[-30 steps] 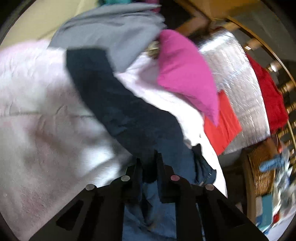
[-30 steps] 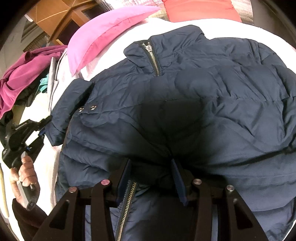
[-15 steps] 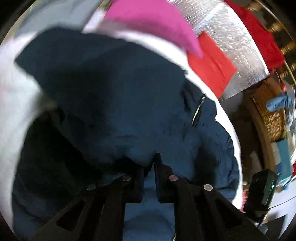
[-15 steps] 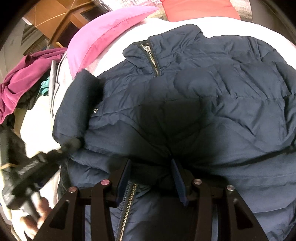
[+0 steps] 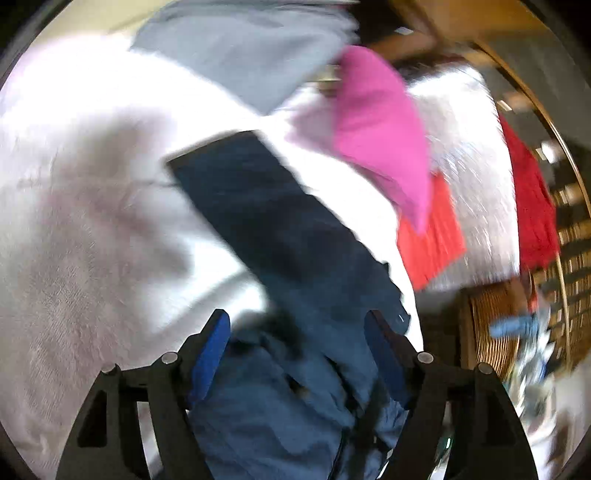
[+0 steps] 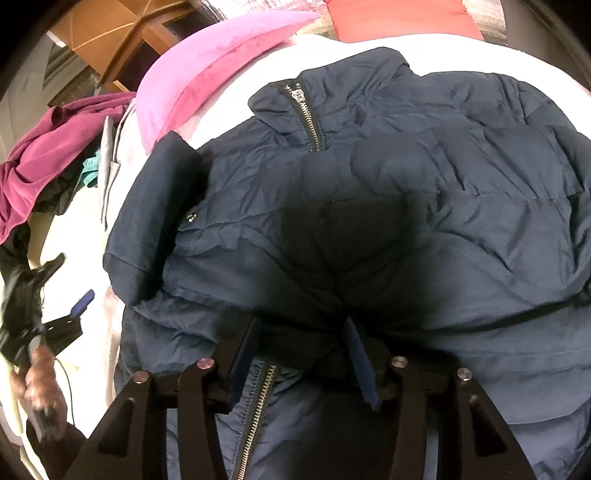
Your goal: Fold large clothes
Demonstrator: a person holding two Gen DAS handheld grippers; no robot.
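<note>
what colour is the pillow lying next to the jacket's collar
Pink; the pillow shows best in the right wrist view, beside the navy jacket.

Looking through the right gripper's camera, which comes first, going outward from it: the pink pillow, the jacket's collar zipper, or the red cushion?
1. Collar zipper of the navy puffer jacket, straight ahead of the right gripper.
2. Pink pillow, upper left.
3. Red cushion, top edge.

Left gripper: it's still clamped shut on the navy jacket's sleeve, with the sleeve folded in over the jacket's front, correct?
Not quite. The left gripper is open: the left wrist view shows its jaws spread wide after just opening, pads off the fabric. The sleeve does lie folded in over the navy jacket, as the right wrist view shows.
</note>
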